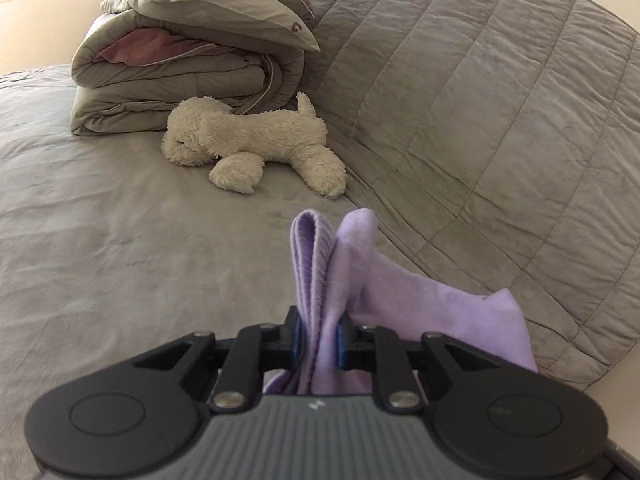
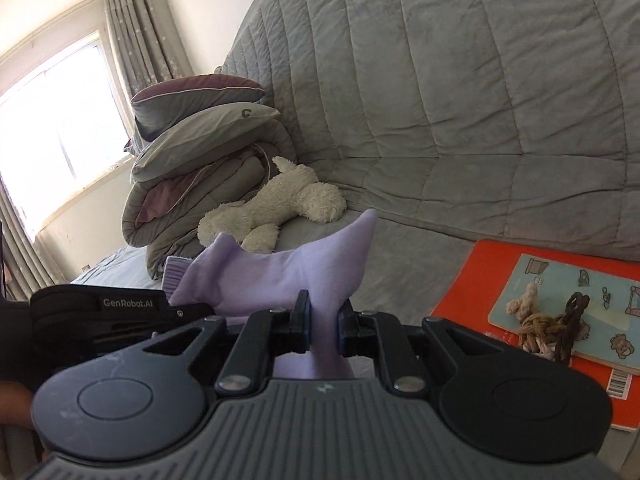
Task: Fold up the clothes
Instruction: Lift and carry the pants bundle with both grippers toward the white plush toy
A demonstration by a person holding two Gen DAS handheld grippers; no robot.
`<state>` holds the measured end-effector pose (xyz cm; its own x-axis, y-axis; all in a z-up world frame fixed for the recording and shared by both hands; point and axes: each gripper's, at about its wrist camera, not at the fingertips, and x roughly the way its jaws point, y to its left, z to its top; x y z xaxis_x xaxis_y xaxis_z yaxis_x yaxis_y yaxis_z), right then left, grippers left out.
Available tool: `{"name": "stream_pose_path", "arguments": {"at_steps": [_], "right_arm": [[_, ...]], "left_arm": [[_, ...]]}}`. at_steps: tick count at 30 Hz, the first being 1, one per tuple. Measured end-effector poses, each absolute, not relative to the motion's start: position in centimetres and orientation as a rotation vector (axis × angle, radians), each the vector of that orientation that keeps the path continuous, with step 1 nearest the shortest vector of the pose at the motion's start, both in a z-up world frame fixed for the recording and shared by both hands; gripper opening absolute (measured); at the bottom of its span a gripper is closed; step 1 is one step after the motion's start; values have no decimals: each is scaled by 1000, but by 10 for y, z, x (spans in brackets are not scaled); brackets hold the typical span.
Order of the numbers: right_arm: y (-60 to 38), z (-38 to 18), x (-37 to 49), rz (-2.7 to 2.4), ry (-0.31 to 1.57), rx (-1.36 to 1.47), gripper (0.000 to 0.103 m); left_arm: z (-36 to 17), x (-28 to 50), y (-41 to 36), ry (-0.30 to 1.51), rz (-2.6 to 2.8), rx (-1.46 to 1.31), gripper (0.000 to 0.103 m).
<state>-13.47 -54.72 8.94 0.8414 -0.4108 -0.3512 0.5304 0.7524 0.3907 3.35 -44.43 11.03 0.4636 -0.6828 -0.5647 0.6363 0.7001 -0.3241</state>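
Observation:
A lilac garment (image 1: 360,272) with a ribbed cuff (image 1: 310,248) is held up above the grey bed sheet (image 1: 120,240). My left gripper (image 1: 319,338) is shut on a bunched part of it, near the cuff. In the right wrist view the same lilac garment (image 2: 288,276) stretches leftward, and my right gripper (image 2: 324,326) is shut on another part of it. The left gripper's black body (image 2: 100,320) shows at the left of that view, close beside the right one. The garment's lower part is hidden behind both gripper bodies.
A white plush dog (image 1: 256,144) lies on the bed by a stack of folded grey duvet and pillows (image 1: 192,52). A quilted grey cover (image 1: 480,100) rises at the right. An orange book (image 2: 516,312) with a blue card and tangled cords (image 2: 548,324) lies nearby. A window (image 2: 52,120) is at left.

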Motion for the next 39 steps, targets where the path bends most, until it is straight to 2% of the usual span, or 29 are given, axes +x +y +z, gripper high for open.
{"name": "stream_pose_path", "arguments": {"at_steps": [12,14,19,21,26,33,34,37,39], "right_arm": [[-621,79,-122,-716,117,799,12],[-629,77,-118,-769,114,788,8],[-656,39,-102,-864,361,891,8],[-661,32,-105,-832,368,946,8],[-663,34,-115,-750,286,981,23],[-657,12,-84,-669,380,1002,25],[-656,11,-80,-670,387,984,24],[-658,5,-77,-673,384,979,10],[-658,6,-77,-667,383,978,9]], "left_arm": [[118,75,-583,637,-927,204,16],[109,84,-609,618,-911,282,16],[62,108,-643,652,-885,421,17],[48,114,-649,654,-883,455,18],[52,129,-637,668,-895,372,23],[51,135,-636,669,-924,377,19],[50,136,-636,673,-929,377,18],[50,140,-634,687,-933,358,17],[50,141,-634,685,-936,361,17]]}}
